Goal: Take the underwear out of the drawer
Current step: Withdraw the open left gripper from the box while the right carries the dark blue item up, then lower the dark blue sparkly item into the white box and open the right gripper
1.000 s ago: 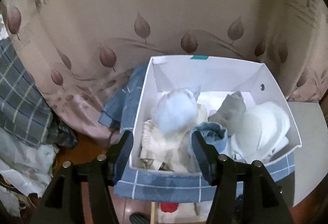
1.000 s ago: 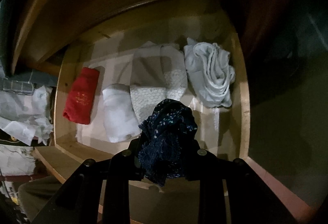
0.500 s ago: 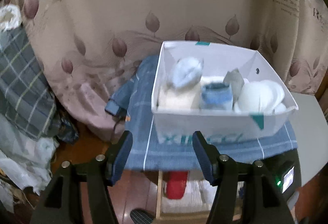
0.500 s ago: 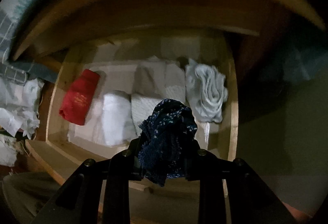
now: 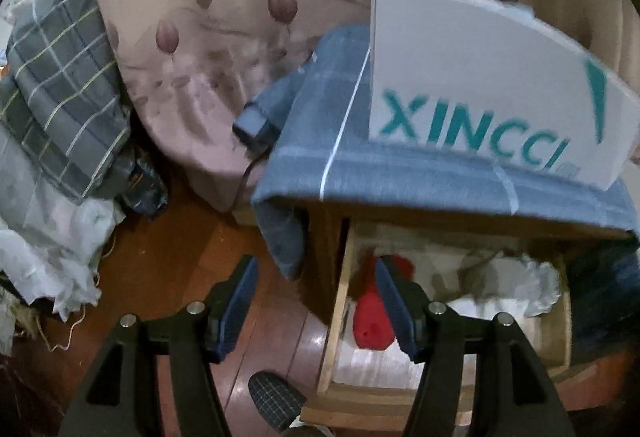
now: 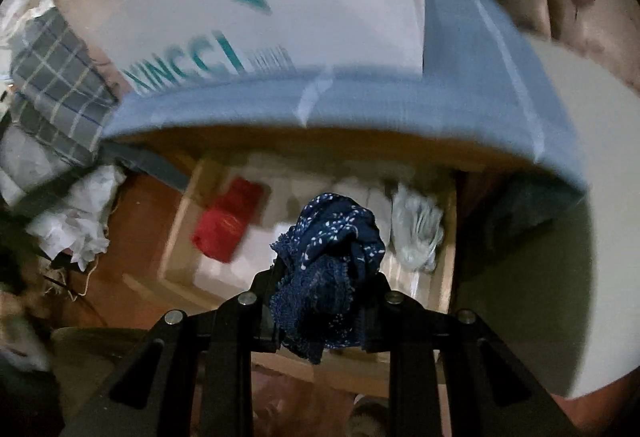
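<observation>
Here the right gripper [image 6: 326,301] was clamped on a wad of dark blue underwear [image 6: 328,269] with pale specks and a lace edge, the cloth bunched between the jaws and spilling out above and below them. The wad was held up clear of the open wooden drawer [image 6: 176,221], which showed behind and below it in the right wrist view.

In the drawer lay a red piece [image 6: 228,225] toward the left, white folded pieces in the middle, blurred, and a crumpled pale grey-white piece [image 6: 416,233] toward the right.

The left gripper [image 5: 316,301] stood open with nothing between its blue pads [image 5: 240,297]. It hung over the floor [image 5: 160,269] just beside the drawer's left front corner; its right finger crossed in front of the red piece [image 5: 370,321].

Above the drawer, a blue checked cloth [image 5: 400,173] draped the cabinet top, and a white box [image 5: 480,77] with teal lettering sat on it, pale items poking over its rim.
</observation>
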